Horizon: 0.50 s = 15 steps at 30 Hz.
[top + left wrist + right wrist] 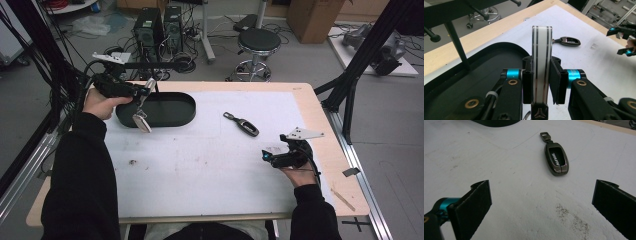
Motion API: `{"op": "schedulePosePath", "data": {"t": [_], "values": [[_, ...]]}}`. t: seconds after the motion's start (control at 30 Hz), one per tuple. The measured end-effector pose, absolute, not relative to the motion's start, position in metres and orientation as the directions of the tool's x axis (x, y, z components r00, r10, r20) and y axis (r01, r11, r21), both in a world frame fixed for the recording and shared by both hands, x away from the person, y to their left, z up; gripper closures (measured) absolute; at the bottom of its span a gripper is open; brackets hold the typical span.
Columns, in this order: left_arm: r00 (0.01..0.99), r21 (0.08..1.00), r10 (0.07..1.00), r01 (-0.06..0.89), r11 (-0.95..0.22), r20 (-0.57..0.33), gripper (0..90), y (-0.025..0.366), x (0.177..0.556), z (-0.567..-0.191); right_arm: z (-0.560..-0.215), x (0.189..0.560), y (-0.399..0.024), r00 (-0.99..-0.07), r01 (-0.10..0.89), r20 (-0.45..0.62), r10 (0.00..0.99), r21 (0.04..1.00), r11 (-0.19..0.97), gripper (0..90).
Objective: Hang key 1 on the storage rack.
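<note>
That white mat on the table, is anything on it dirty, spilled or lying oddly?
The white mat has a speckled dark smudge just ahead of the open right gripper, and a smaller spot near its left edge. The dark key fob lies askew on the mat, outside the black tray.

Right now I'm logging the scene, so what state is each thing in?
Left gripper: shut on the white key fob.
White key fob: clamped, lifted near the tray's edge.
Right gripper: open, nothing between its jaws.
Dark key fob: lying flat on the mat, untouched.
Black tray: nothing inside it.
</note>
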<state>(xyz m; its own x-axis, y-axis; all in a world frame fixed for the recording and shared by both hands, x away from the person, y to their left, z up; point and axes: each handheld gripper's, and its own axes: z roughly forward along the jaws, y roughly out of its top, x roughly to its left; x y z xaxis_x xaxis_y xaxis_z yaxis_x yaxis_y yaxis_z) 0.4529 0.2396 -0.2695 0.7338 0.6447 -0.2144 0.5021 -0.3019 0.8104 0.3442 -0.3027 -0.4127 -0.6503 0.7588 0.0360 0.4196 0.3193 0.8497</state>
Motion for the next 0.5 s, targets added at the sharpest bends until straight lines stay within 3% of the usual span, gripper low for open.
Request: {"op": "schedulePosePath", "data": {"t": [0.5], "values": [[0.753, 0.841, 0.631, 0.455, -0.293, -0.187, 74.7, 0.227, 0.478, -0.246, -0.414, 0.345, -0.301, -0.66, 0.422, 0.034, 0.751, 0.844, 0.332, 1.5]]}}
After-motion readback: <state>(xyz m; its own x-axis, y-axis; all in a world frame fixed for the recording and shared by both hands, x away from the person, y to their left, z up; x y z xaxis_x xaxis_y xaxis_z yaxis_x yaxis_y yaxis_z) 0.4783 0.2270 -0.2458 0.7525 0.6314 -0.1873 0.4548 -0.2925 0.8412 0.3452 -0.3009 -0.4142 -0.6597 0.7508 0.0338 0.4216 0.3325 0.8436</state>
